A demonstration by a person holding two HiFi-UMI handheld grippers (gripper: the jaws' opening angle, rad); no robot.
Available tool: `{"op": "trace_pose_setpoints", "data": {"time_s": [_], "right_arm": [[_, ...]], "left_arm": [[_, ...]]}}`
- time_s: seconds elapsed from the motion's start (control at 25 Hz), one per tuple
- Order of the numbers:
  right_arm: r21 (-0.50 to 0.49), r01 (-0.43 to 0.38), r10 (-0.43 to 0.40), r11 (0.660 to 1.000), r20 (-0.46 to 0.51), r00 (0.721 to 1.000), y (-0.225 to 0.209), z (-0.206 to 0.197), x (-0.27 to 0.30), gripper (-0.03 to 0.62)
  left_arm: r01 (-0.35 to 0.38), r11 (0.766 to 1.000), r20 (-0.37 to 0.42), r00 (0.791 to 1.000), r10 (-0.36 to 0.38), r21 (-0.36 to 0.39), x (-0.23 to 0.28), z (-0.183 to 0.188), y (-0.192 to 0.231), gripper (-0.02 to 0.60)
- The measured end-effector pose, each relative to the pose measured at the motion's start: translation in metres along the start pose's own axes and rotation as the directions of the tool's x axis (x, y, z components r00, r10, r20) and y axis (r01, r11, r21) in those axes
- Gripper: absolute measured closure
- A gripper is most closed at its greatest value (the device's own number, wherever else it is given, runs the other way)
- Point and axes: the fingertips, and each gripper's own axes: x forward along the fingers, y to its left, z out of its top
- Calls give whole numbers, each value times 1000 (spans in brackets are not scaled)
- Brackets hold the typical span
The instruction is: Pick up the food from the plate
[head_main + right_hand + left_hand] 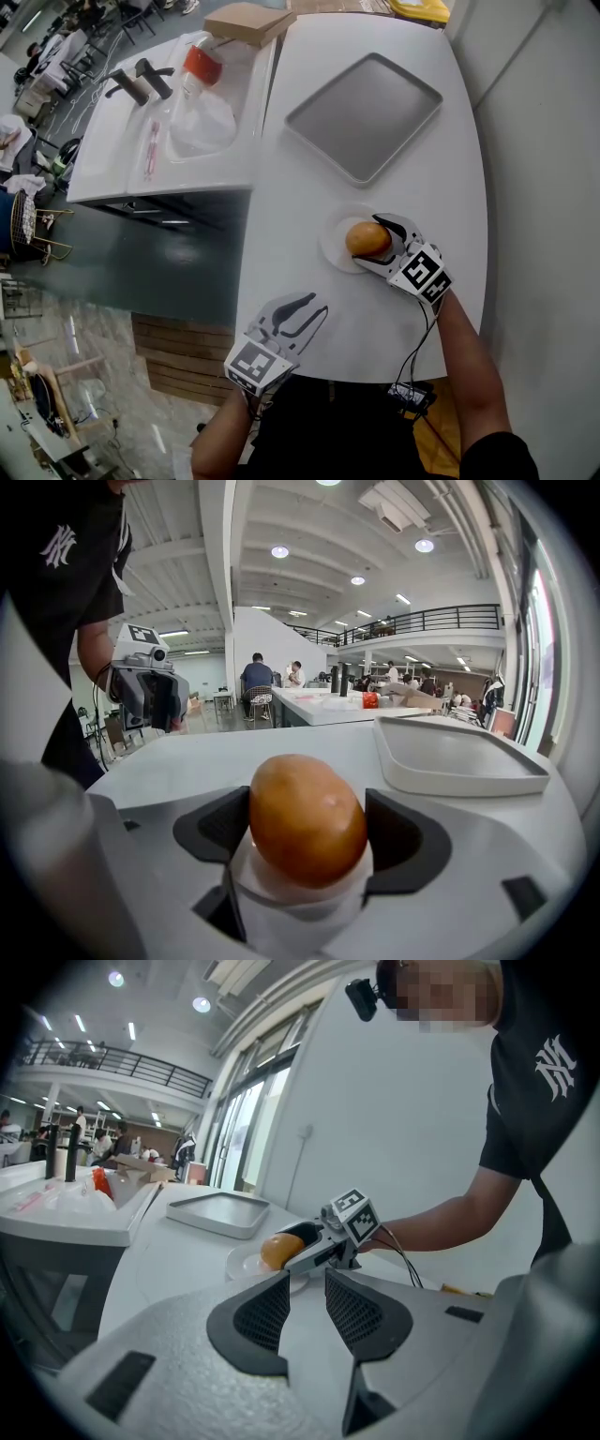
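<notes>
A golden-brown bread roll (pixel 367 239) sits on a small white plate (pixel 333 246) on the white table. My right gripper (pixel 371 244) reaches in from the right, and its two dark pads press the roll's sides. In the right gripper view the roll (pixel 307 817) fills the gap between the pads, with the plate (pixel 300 902) under it. My left gripper (pixel 314 309) hovers near the table's front edge, left of the plate, with a narrow gap and nothing between its jaws. From the left gripper view I see the roll (pixel 279 1249) and my right gripper (pixel 323 1237) ahead.
A grey rectangular tray (pixel 364 114) lies behind the plate. To the left is a counter with a sink, a dark faucet (pixel 141 82), a clear plastic bag (pixel 202 117) and a cardboard box (pixel 248 21). The table's front edge (pixel 309 375) is close to me.
</notes>
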Motion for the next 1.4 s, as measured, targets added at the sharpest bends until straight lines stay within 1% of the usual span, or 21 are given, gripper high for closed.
{"op": "trace_pose_setpoints", "data": {"time_s": [0.44,0.84,1.0,1.24,1.4], "right_arm": [[15,-24,23,1000,14,1000,8,1,-2,252],[33,-5,3,999,59,998,10,13,-7,252],[26,-6,4,1000,71,997,12,21,-12,252],[42,8,-13,999,109,994,18,38,-30,252],[62,28,-37,998,154,987,25,53,-48,252]], "left_arm": [[4,1000,5,1000,-4,-10,2,-1,-2,485],[4,1000,13,1000,-4,-5,-6,1,-1,485],[7,1000,27,1000,-8,13,-9,7,-3,485],[18,999,34,999,-19,45,-15,19,-8,485],[30,997,49,998,-34,71,-21,30,-15,485]]}}
